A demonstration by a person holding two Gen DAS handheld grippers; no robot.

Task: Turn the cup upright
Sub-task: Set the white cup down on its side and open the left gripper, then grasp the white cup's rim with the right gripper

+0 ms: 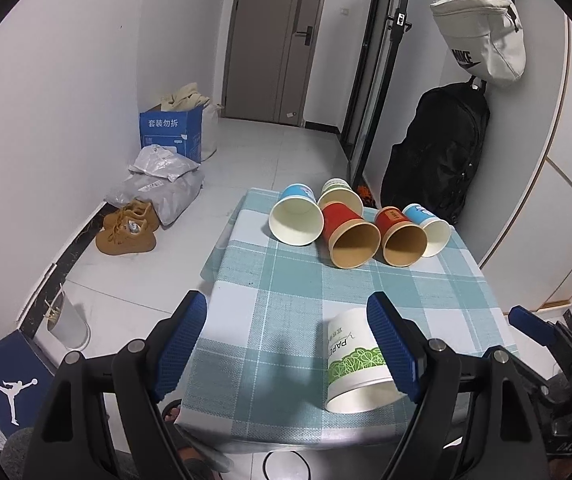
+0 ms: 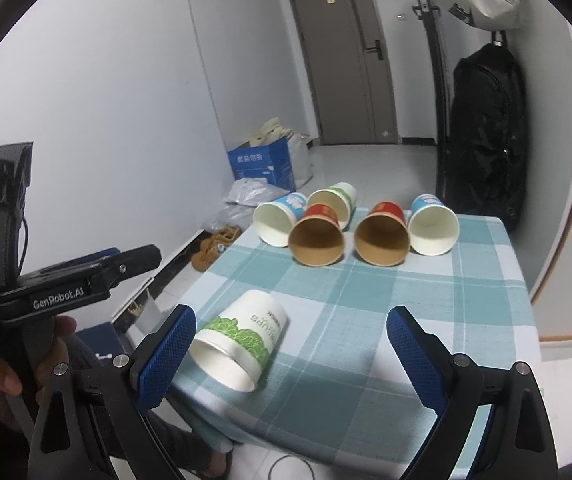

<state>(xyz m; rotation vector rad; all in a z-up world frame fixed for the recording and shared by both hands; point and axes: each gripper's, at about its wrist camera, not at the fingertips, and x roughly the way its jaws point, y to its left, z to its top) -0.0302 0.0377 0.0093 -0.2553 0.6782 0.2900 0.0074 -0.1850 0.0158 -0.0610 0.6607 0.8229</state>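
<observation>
Left wrist view: my left claw (image 1: 288, 344) hangs over the near part of the table (image 1: 278, 272), its blue pads spread wide with nothing between them. The white cup with the green leaf band (image 1: 352, 364) lies on its side on the checked cloth near the front edge, mouth towards me, and my claw's right pad (image 1: 392, 350) covers part of its wall in the picture (whether it touches, I cannot tell). In the right wrist view my right claw (image 2: 290, 360) is just as wide open and empty, and the same cup (image 2: 242, 340) sits at the inner side of its left pad (image 2: 168, 360), base pointing away towards the far end of the table.

Five more cups lie on their sides in a cluster at the far end: a blue one (image 1: 296, 218), a green-banded one (image 1: 340, 196) behind it, two red ones (image 1: 352, 236) (image 1: 400, 236) and another blue one (image 1: 430, 230). They are well apart from the near cup.

I judge this as the approach step: nothing is gripped, and the near cup is the one in reach. The next move, as I see it, calls for centring one claw around the cup's wall, closing gently enough not to crush the thin paper, then lifting slightly and turning the wrist so the base comes down flat on the cloth. The cup is close to the front edge, so a careless nudge could roll it off.
</observation>
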